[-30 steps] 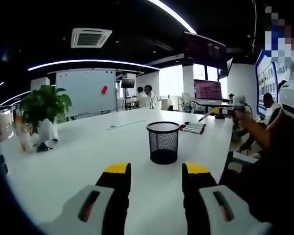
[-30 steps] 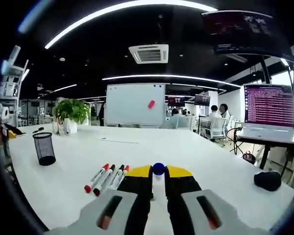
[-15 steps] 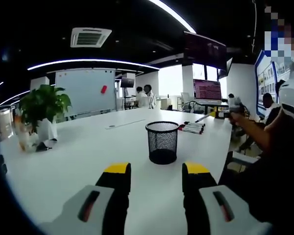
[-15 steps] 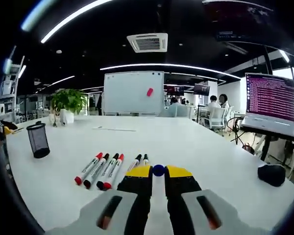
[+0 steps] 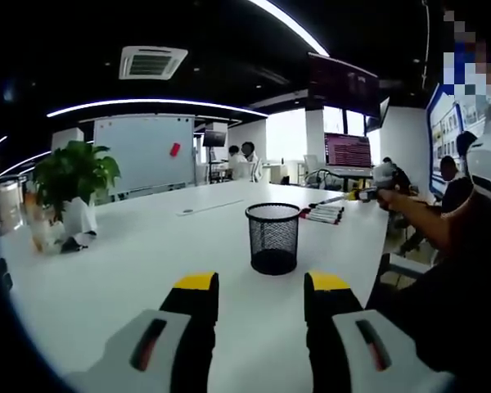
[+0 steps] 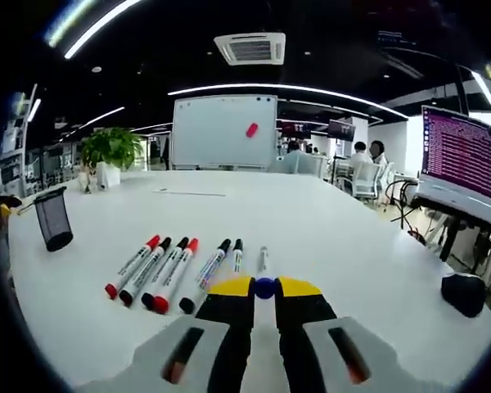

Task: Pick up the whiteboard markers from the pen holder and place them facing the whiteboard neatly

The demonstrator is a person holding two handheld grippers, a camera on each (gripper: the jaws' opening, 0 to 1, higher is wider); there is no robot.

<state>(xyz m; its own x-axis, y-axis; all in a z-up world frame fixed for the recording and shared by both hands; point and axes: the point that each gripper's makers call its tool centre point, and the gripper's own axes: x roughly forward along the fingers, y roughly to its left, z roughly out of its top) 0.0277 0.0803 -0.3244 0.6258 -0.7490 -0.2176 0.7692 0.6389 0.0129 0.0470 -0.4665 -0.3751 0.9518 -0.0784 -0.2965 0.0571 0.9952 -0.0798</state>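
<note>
Six slim markers (image 6: pixel 168 271) lie side by side on the smooth white table (image 6: pixel 327 237), caps toward the flat whiteboard (image 6: pixel 224 130). The right gripper (image 6: pixel 264 288), just behind them, has its yellow-tipped jaws pinched on a blue-capped marker (image 6: pixel 264 286). The left gripper (image 5: pixel 254 288), jaws wide apart and holding nothing, faces the round black mesh pen holder (image 5: pixel 272 237).

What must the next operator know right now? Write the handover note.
Left tongs: open, holding nothing, aimed at the pen holder.
Right tongs: shut on a blue-capped marker, low over the table beside the row of markers.
Done: the row lies side by side, caps toward the whiteboard; the holder looks empty.
Left: set the blue-capped marker at the row's right end, cap toward the whiteboard.
</note>
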